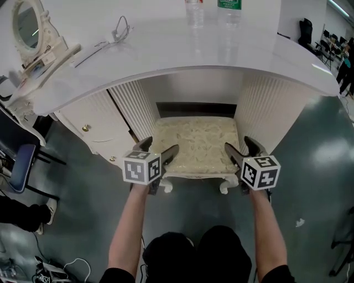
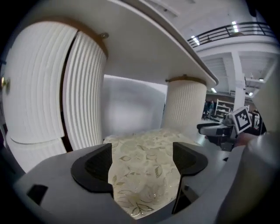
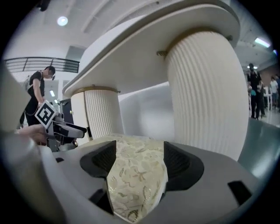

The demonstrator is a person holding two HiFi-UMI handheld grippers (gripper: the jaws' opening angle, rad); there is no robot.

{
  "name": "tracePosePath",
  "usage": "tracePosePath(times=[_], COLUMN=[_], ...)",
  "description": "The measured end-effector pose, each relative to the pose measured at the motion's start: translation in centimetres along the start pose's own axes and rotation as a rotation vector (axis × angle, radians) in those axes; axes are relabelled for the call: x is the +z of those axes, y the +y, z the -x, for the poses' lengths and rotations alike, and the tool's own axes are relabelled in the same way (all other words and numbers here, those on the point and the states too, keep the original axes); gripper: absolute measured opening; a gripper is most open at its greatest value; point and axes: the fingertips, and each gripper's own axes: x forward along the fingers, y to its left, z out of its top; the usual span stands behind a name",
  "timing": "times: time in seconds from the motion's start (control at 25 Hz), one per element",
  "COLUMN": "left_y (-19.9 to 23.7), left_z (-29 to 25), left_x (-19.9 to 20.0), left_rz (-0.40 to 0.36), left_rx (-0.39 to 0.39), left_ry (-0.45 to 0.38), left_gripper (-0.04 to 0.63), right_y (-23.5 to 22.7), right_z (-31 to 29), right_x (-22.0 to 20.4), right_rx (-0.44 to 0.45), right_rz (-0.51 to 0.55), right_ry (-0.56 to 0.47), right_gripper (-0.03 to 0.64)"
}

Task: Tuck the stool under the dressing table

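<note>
The stool (image 1: pixel 196 143), with a cream floral cushion and white legs, stands in the knee space of the white dressing table (image 1: pixel 182 55); its front edge and front legs stick out. My left gripper (image 1: pixel 159 148) is open at the stool's front left corner, and my right gripper (image 1: pixel 239 145) is open at the front right corner. In the left gripper view the cushion (image 2: pixel 144 162) lies below and between the wide jaws of the left gripper (image 2: pixel 142 159). In the right gripper view the cushion corner (image 3: pixel 138 175) sits between the spread jaws of the right gripper (image 3: pixel 140 159); I see no pad pressing on it.
Ribbed white pedestals (image 1: pixel 133 105) (image 1: pixel 265 110) flank the knee space. On the tabletop are an oval mirror (image 1: pixel 27 25), a cable (image 1: pixel 110 38) and two water bottles (image 1: pixel 194 11). A blue chair (image 1: pixel 19 166) stands at the left. A person (image 3: pixel 37 87) stands far behind.
</note>
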Motion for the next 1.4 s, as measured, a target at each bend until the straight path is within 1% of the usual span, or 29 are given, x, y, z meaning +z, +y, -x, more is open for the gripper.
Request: tracePosePath(times=[0.08, 0.16, 0.2, 0.32, 0.4, 0.44, 0.56, 0.6, 0.64, 0.68, 0.72, 0.84, 0.96, 1.04, 1.12, 1.24, 1.4], left_y=[-1.6, -3.2, -4.0, -5.8, -6.5, -6.7, -7.2, -7.2, -7.3, -7.4, -7.5, -8.0, -8.4, -8.5, -8.8, -9.5, -10.4], left_z=[0.7, 1.4, 1.8, 2.6, 2.8, 3.0, 3.2, 3.3, 3.4, 3.5, 3.6, 3.7, 3.8, 3.9, 4.1, 4.6, 6.6], left_x=[0.7, 1.4, 1.6, 2.0, 1.9, 1.7, 1.0, 0.9, 0.9, 0.9, 1.0, 1.0, 0.8, 1.1, 2.0, 3.8, 6.9], left_rz=[-0.077, -0.148, -0.181, -0.277, -0.330, -0.345, -0.343, -0.339, -0.340, -0.345, -0.354, -0.393, -0.416, -0.420, -0.418, -0.369, -0.276], left_rx=[0.013, 0.019, 0.021, 0.039, 0.056, 0.060, 0.059, 0.062, 0.067, 0.074, 0.081, 0.091, 0.090, 0.095, 0.092, 0.059, 0.025], left_ry=[-0.018, -0.035, -0.043, -0.064, -0.074, -0.074, -0.079, -0.088, -0.099, -0.111, -0.122, -0.138, -0.136, -0.141, -0.154, -0.159, -0.166], left_gripper=[0.434, 0.415, 0.395, 0.324, 0.254, 0.223, 0.150, 0.116, 0.079, 0.049, 0.030, 0.010, 0.008, 0.006, 0.006, 0.006, 0.006], right_y=[1.7, 3.4, 4.1, 6.0, 7.3, 7.9, 9.8, 10.2, 10.4, 10.4, 10.4, 10.7, 11.5, 12.3, 13.2, 14.5, 15.8], right_z=[0.4, 0.7, 0.8, 1.1, 1.2, 1.2, 1.3, 1.4, 1.6, 1.8, 2.0, 2.4, 2.4, 2.4, 2.4, 3.0, 4.0], right_x=[1.2, 1.9, 2.1, 2.3, 2.0, 1.7, 1.2, 1.2, 1.3, 1.6, 1.9, 2.5, 2.9, 3.1, 3.3, 4.7, 8.3], right_rx=[0.015, 0.041, 0.054, 0.084, 0.101, 0.110, 0.138, 0.136, 0.123, 0.108, 0.096, 0.101, 0.127, 0.142, 0.149, 0.131, 0.133], right_rz=[0.073, 0.115, 0.127, 0.151, 0.173, 0.188, 0.237, 0.254, 0.270, 0.284, 0.292, 0.283, 0.261, 0.277, 0.320, 0.349, 0.296], right_ry=[-0.027, -0.046, -0.054, -0.069, -0.072, -0.070, -0.070, -0.078, -0.093, -0.112, -0.130, -0.163, -0.173, -0.166, -0.153, -0.128, -0.102], right_gripper=[0.342, 0.342, 0.342, 0.342, 0.341, 0.341, 0.331, 0.308, 0.223, 0.065, 0.029, 0.017, 0.008, 0.008, 0.006, 0.006, 0.006])
